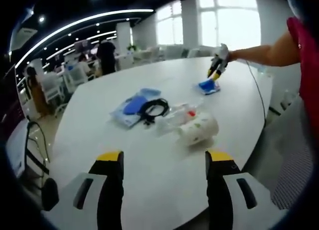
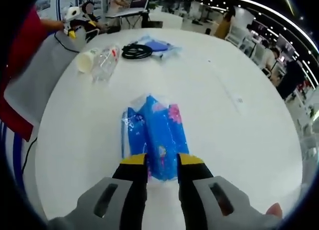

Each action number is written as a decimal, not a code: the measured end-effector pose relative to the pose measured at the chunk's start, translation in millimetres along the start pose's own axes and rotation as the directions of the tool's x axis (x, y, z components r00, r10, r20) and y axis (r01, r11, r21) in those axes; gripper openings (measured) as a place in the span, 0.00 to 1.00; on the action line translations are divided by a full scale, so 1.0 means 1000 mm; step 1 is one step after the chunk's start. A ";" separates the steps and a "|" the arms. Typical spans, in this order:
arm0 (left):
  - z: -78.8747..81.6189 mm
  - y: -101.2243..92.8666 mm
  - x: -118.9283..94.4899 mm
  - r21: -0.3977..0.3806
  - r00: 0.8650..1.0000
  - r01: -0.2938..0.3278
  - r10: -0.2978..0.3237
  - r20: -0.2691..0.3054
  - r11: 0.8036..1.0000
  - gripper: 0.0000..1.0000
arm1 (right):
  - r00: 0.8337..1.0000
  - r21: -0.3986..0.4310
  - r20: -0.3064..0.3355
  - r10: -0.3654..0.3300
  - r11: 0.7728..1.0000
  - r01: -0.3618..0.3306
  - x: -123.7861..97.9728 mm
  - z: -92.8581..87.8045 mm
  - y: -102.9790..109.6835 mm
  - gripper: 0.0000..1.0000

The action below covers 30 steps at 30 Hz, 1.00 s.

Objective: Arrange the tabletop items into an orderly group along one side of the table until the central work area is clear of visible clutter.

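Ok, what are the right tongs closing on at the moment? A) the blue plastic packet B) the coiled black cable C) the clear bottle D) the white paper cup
A: in the right gripper view the right tongs are pinched on the near end of the blue plastic packet, while the black cable, clear bottle and paper cup lie far across the table.

Bright windows (image 1: 214, 20), curved ceiling light strips (image 1: 75, 25), white chairs (image 1: 75, 75), open office.
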State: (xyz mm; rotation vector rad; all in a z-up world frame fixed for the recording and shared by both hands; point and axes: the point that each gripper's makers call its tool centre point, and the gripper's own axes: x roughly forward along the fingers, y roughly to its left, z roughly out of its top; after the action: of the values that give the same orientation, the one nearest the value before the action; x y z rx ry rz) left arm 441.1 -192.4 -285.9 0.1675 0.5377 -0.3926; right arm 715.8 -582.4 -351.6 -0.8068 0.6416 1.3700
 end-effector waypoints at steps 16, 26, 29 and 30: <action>0.001 -0.003 0.001 -0.002 1.000 0.015 -0.015 0.009 1.000 0.64 | 0.999 0.027 0.041 -0.015 1.000 0.014 -0.005 0.013 0.007 0.44; 0.002 -0.004 0.002 -0.003 1.000 0.022 -0.022 0.012 1.000 0.64 | 0.997 0.069 0.072 -0.018 0.998 0.013 -0.006 0.017 0.014 0.53; 0.003 -0.004 0.002 -0.005 1.000 0.026 -0.026 0.015 1.000 0.64 | 0.992 0.108 0.125 -0.025 0.994 0.012 -0.006 0.027 0.017 0.63; 0.003 -0.004 0.002 -0.005 1.000 0.026 -0.026 0.015 1.000 0.64 | 0.988 0.112 0.150 -0.041 0.993 0.024 -0.007 0.032 0.016 0.69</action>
State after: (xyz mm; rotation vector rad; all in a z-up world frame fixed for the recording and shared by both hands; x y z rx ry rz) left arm 442.1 -197.5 -284.7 0.1523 0.5261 -0.4177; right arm 697.5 -560.6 -329.6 -0.6155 0.5762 1.3401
